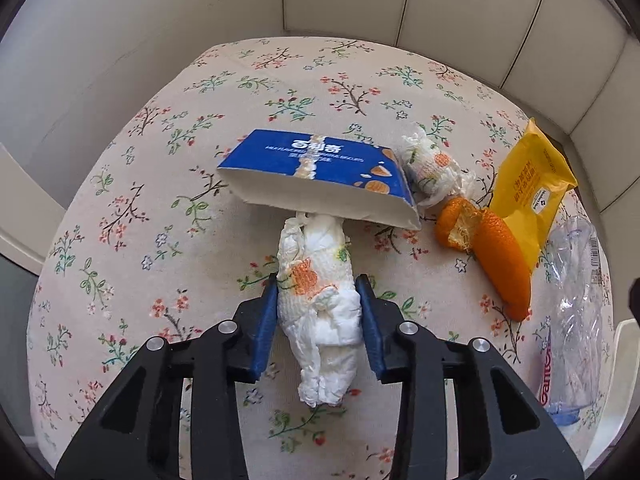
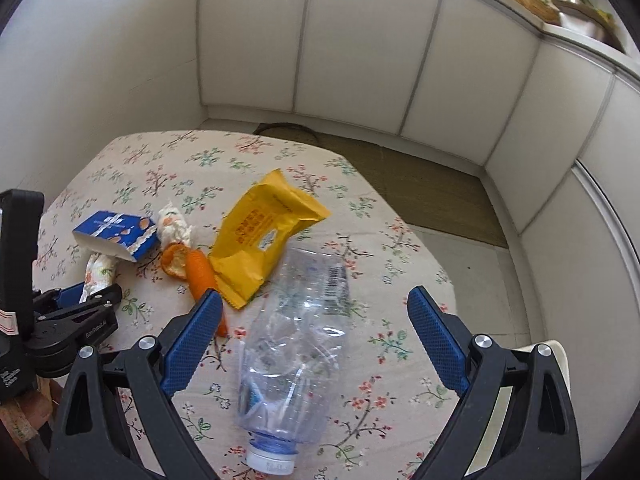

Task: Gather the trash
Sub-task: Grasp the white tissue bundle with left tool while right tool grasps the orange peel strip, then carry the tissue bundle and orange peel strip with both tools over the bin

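Note:
A crumpled paper towel (image 1: 316, 308) with an orange print lies on the floral tablecloth (image 1: 160, 160). My left gripper (image 1: 318, 284) is shut on it, both blue pads against its sides. The towel's far end is tucked under an open blue snack box (image 1: 320, 168). In the right wrist view my right gripper (image 2: 316, 298) stands open and wide above a crushed clear plastic bottle (image 2: 296, 344) with a blue neck and white cap. The bottle lies between the fingers, touching neither. To their left the left gripper (image 2: 86, 294) holds the towel (image 2: 100, 268).
A second crumpled towel (image 1: 436, 168), orange peel (image 1: 496, 256) and a yellow wrapper (image 1: 528, 200) lie to the right of the box. White wall panels (image 2: 360, 60) surround the table's far side. A woven mat (image 2: 420, 192) lies on the floor beyond it.

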{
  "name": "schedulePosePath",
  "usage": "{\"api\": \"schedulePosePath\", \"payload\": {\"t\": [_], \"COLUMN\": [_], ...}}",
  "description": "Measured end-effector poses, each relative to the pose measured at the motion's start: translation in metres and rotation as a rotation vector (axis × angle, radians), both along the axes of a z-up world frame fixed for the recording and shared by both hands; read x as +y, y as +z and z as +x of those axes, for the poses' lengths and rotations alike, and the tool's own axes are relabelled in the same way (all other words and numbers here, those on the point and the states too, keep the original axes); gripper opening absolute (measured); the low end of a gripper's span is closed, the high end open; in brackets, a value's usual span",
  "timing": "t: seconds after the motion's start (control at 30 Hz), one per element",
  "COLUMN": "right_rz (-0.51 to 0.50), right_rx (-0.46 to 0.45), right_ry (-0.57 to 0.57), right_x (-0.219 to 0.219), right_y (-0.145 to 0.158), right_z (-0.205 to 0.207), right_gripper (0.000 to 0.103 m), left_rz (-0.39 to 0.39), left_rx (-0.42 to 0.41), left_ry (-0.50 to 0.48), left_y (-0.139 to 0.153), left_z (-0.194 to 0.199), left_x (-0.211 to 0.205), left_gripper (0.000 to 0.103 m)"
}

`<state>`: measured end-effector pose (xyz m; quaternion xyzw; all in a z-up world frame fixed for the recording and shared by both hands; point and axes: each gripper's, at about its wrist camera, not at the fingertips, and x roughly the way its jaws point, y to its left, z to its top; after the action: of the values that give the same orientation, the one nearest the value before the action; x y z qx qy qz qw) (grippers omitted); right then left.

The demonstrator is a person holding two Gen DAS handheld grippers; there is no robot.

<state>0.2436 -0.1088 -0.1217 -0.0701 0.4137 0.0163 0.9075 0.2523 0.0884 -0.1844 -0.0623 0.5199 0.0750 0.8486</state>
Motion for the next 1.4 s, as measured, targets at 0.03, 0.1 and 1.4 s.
{"api": "schedulePosePath", "payload": {"t": [0.03,0.1,1.4], "right_rz": [-0.006,-0.003,0.198], "right_rx": [0.008,0.033,0.070], "right_ry": [0.034,0.104,0.253], "right_x": [0.007,0.021,0.028], "right_y": [-0.003,-0.012,0.011], "right_z": [0.003,0.011,0.012], "right_gripper": [0.091,0.091,0.012], "left_rz": [-0.014,-0.041,-0.230], "left_rx": [0.000,-0.006,-0.205], "left_ry": [0.004,0.005,-0.010], "left_y": [0.004,0.016,0.119], "left_z": [-0.003,-0.012,-0.060], "left_x": [0.005,0.016,0.039], "left_gripper": [0.036,0.036,0.036]}}
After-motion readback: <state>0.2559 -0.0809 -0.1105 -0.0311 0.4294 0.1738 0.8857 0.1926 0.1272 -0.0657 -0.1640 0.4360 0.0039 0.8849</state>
